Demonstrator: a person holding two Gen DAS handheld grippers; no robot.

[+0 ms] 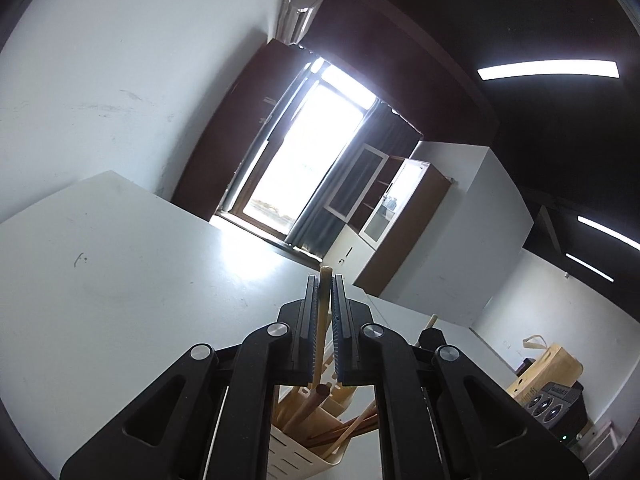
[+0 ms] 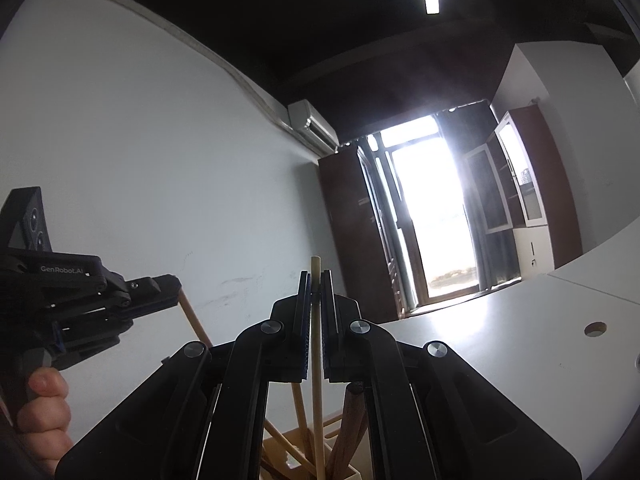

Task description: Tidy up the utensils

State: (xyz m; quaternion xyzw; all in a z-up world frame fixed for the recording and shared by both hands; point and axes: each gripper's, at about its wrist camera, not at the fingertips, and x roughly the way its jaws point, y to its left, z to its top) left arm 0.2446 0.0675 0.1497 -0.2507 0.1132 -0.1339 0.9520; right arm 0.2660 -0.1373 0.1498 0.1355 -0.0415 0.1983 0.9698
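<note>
My left gripper (image 1: pixel 325 280) is shut on a light wooden utensil handle (image 1: pixel 322 320) that runs down into a cream slotted holder (image 1: pixel 296 446) with several other wooden utensils in it. My right gripper (image 2: pixel 315 276) is shut on a pale wooden stick handle (image 2: pixel 317 380) that also reaches down into the holder (image 2: pixel 296 456). In the right wrist view the left gripper (image 2: pixel 176 292) shows at the left, closed on its wooden handle (image 2: pixel 196 320), held by a hand (image 2: pixel 42 408).
A white table (image 1: pixel 120 280) stretches ahead and to the left. It also shows in the right wrist view (image 2: pixel 520 340) with a round cable hole (image 2: pixel 595 329). A white wall, a bright window and cabinets stand beyond. A cardboard box (image 1: pixel 548 368) stands at the right.
</note>
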